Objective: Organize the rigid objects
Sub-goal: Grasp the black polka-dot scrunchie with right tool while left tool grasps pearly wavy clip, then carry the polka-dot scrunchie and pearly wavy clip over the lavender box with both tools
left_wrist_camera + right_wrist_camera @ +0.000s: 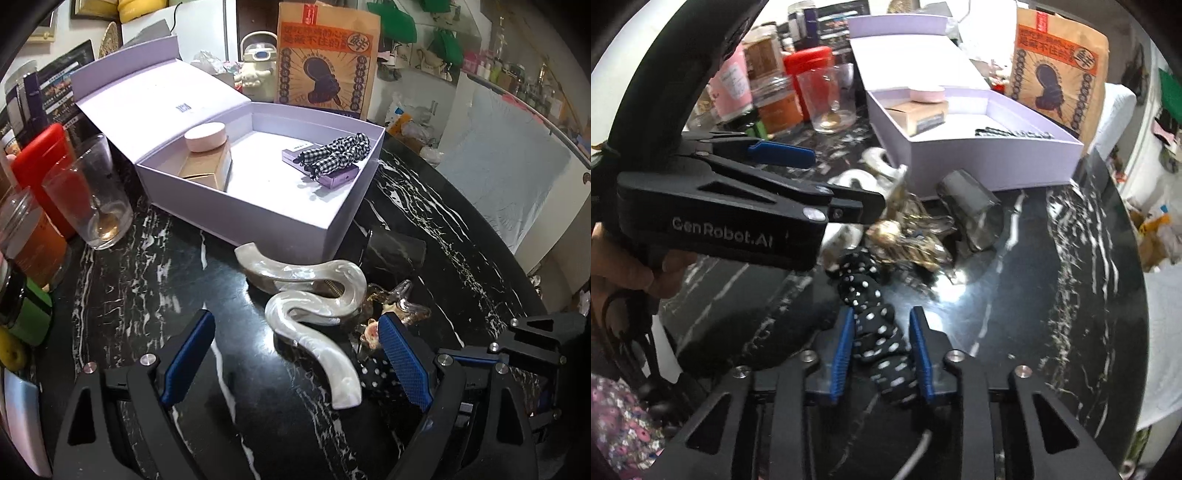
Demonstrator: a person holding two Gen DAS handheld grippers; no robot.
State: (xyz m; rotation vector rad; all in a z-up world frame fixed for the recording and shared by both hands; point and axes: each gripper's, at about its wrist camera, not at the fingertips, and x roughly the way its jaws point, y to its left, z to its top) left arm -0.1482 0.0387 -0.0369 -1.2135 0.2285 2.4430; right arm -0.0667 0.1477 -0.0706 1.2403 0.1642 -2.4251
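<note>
A pearly white wavy hair clip (314, 317) lies on the black marble table (147, 295), between the blue pads of my left gripper (295, 354). That gripper stands open and its pads do not touch the clip. An amber claw clip (400, 301) sits by its right finger. In the right wrist view my right gripper (882, 354) is shut on a black polka-dot scrunchie (875, 325), which trails forward toward the amber claw clip (908, 240). The left gripper (846, 177) reaches in from the left there. The open lilac box (258, 221) stands behind.
The box holds a pink round tin (205, 136), a gold carton (207, 166) and a purple case under a gingham scrunchie (332, 151). A smoky grey clip (971, 210) lies by the box. A glass (96, 195) and jars crowd the left; a paper bag (325, 59) stands behind.
</note>
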